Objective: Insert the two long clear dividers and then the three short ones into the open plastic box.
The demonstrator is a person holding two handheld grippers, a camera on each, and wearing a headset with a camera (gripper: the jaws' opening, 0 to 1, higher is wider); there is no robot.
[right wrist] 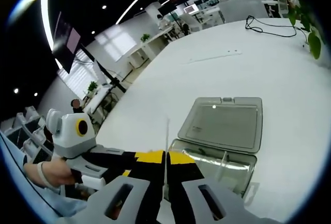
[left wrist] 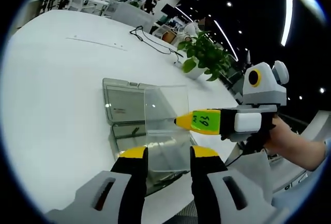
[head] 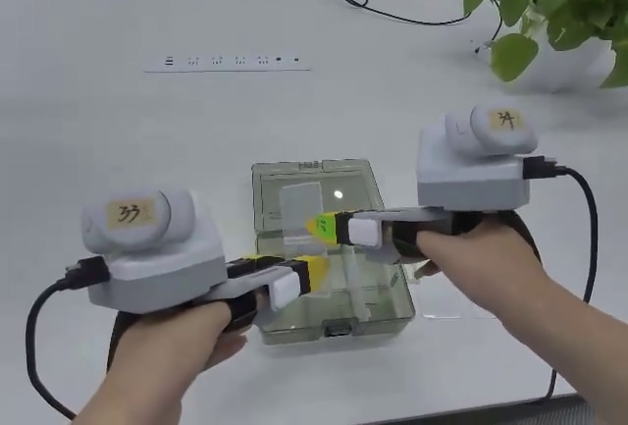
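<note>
Right gripper (right wrist: 165,158) jaws clamped on a clear divider (right wrist: 167,133) held upright over the open box (head: 391,305), left gripper (left wrist: 168,152) jaws apart near it; the thin sheet could tilt, miss its slot and jam.

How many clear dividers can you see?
2. One divider is held in the right gripper above the box. A second divider stands inside the box. More may be hidden, since clear plastic is hard to see.
</note>
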